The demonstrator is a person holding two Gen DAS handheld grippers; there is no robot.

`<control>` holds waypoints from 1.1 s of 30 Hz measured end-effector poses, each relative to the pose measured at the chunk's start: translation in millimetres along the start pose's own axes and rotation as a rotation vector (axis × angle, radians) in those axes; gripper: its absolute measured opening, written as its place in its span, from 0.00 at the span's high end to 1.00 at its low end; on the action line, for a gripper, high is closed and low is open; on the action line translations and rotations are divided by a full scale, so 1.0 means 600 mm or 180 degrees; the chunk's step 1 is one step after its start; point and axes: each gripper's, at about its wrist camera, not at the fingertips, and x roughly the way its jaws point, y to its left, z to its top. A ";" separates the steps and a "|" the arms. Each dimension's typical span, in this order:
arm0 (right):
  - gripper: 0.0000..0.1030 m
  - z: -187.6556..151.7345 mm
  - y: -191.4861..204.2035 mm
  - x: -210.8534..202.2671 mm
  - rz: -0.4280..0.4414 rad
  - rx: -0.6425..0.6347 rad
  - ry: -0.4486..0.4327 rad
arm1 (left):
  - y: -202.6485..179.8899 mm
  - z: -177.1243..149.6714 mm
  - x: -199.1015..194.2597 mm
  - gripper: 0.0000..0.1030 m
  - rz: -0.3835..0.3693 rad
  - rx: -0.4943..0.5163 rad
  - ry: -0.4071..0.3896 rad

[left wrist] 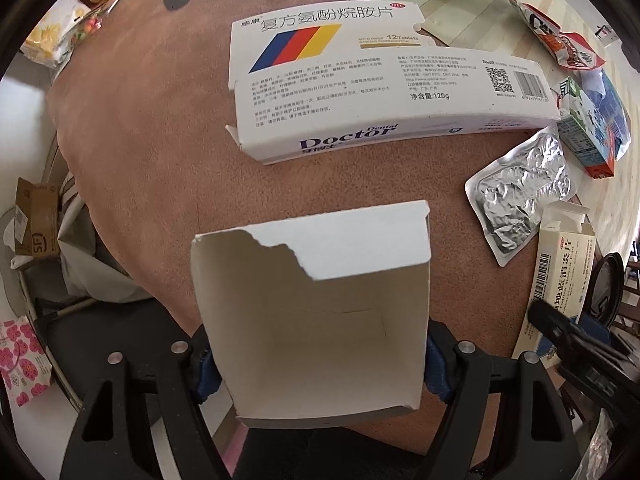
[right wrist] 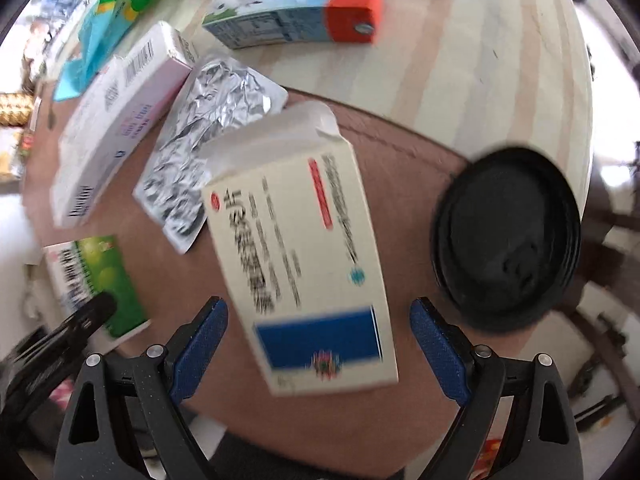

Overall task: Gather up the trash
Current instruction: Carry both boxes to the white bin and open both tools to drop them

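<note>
My left gripper (left wrist: 320, 376) is shut on an opened white cardboard box (left wrist: 312, 312) with a torn flap; its blue pads (left wrist: 204, 376) press on both side walls. I look into the box's bare inside. My right gripper (right wrist: 320, 352) stands open above a cream medicine box (right wrist: 304, 260) with a blue band, which lies flat on the brown mat (right wrist: 400, 168). The box's near end sits between the blue pads (right wrist: 440, 352) with a gap on each side. In the left wrist view that cream box (left wrist: 560, 264) lies at the right edge under a black finger (left wrist: 560, 328).
On the mat lie a long white toothpaste box (left wrist: 380, 116), a striped tablet box (left wrist: 320, 40), a crumpled foil pack (left wrist: 520, 196), a milk carton (left wrist: 588, 132) and a snack wrapper (left wrist: 560, 36). A black round lid (right wrist: 508, 236) sits right of the cream box. A green box (right wrist: 96, 284) lies left.
</note>
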 end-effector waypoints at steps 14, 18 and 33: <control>0.25 -0.097 0.052 -0.091 -0.0182 -0.0162 -0.0357 | 0.070 -0.042 -0.073 0.28 -0.0061 0.0127 -0.0481; 0.26 -0.149 0.083 -0.145 -0.0106 -0.0258 -0.0515 | 0.122 -0.069 -0.114 0.28 -0.0160 0.0087 -0.0684; 0.25 -0.347 0.415 -0.103 0.0232 -0.1273 -0.0525 | 0.478 -0.259 -0.071 0.28 -0.0381 -0.0820 -0.0811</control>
